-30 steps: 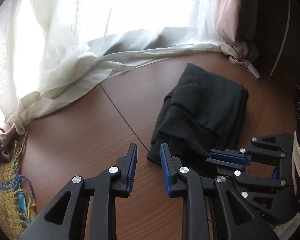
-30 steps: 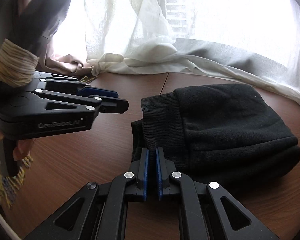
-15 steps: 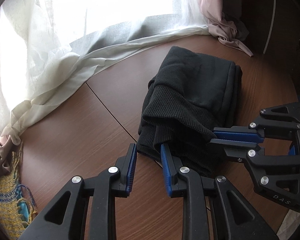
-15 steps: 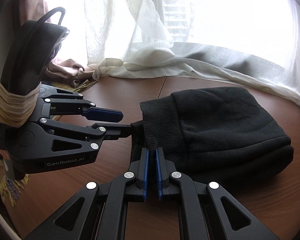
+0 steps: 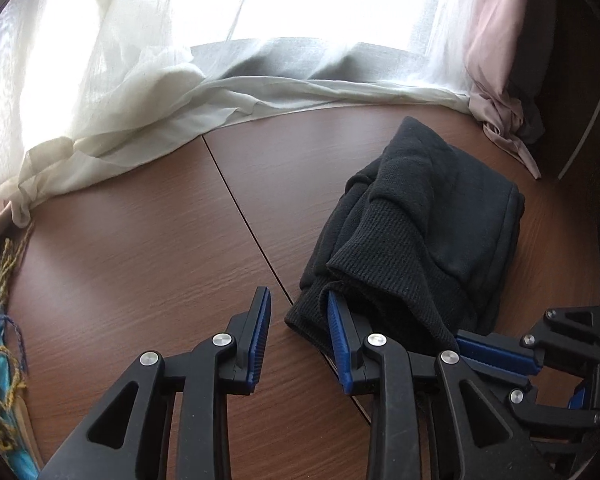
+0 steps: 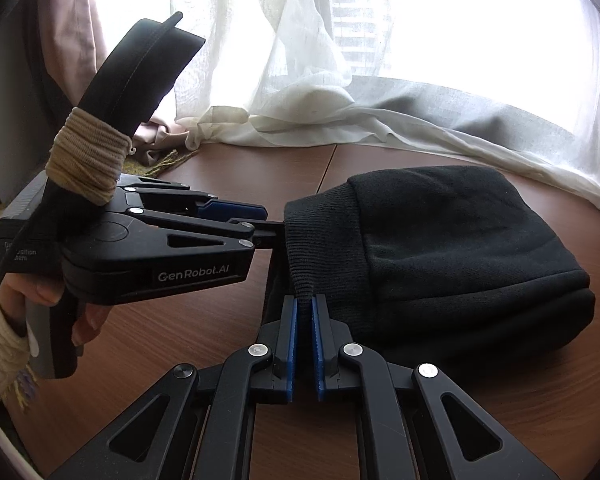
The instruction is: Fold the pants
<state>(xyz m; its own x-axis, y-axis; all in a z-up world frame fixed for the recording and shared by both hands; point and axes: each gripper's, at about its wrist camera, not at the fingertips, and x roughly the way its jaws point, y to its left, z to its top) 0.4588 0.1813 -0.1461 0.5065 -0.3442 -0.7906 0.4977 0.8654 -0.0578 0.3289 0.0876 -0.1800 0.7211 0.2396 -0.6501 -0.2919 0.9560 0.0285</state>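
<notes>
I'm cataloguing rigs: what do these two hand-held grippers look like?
Both are black plastic linkages with silver pivot screws and ribbed blue pads. The left hand-held gripper reads "GenRobot.AI", with beige elastic wound round its mount and a black cable. The right hand-held gripper shows no lettering.

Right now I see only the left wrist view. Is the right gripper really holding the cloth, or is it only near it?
Observer: It is holding. The right gripper is shut, with a fold of the ribbed cuff pinched between its pads.
Operator: And my left gripper, how does it look from that side?
Observer: The left gripper is open. One finger goes into the cuff's opening and the other is outside the cloth.
Operator: Is the rest lying down?
Observer: Yes. The pants lie as a thick folded bundle on the table.
</notes>
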